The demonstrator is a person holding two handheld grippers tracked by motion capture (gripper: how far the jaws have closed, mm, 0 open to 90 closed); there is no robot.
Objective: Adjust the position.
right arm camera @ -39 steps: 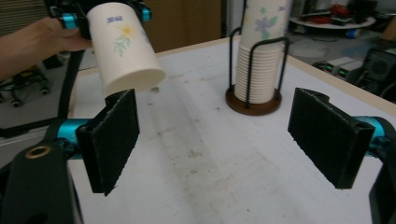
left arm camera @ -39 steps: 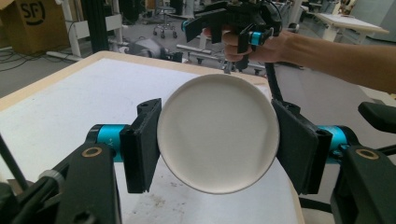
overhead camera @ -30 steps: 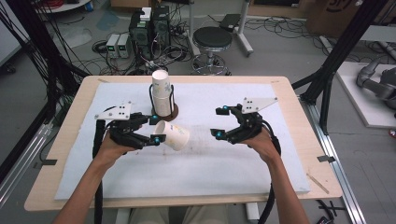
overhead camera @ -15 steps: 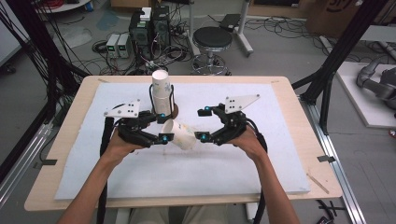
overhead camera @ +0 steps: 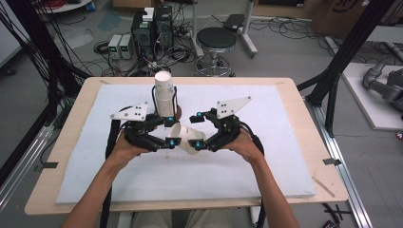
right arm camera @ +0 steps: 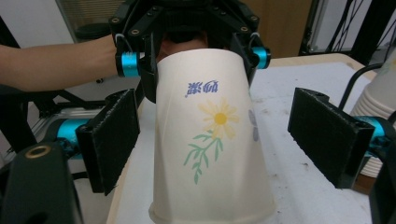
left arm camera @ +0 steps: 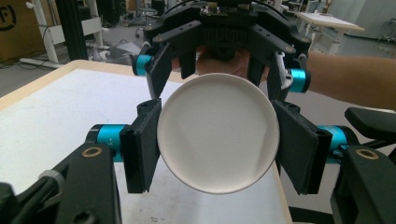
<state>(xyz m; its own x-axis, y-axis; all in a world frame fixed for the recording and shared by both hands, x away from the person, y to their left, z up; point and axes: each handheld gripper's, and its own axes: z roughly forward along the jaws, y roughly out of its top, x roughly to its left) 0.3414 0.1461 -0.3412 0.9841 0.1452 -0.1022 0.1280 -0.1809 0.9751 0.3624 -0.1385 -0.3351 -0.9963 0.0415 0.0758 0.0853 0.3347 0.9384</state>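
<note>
A paper cup (overhead camera: 186,137) with a yellow flower print lies on its side above the white mat, between the two grippers. My left gripper (overhead camera: 169,131) is shut on one end of it. In the left gripper view the cup's round white end (left arm camera: 217,135) sits pressed between the left gripper's (left arm camera: 217,151) black pads. My right gripper (overhead camera: 195,132) faces it from the right. In the right gripper view the cup's printed wall (right arm camera: 210,140) lies between the right gripper's (right arm camera: 219,140) pads with a gap on each side, so that gripper is open.
A tall stack of paper cups (overhead camera: 163,92) stands just behind the grippers on the mat (overhead camera: 266,156); its edge shows as a stack of cups (right arm camera: 379,100) at the right. The wooden table edge (overhead camera: 311,142) frames the mat. A stool (overhead camera: 216,40) and electronics stand beyond.
The right gripper has moved left toward the left gripper and now has its jaws around the free end of the cup. The left gripper has stayed put, still holding the cup.
</note>
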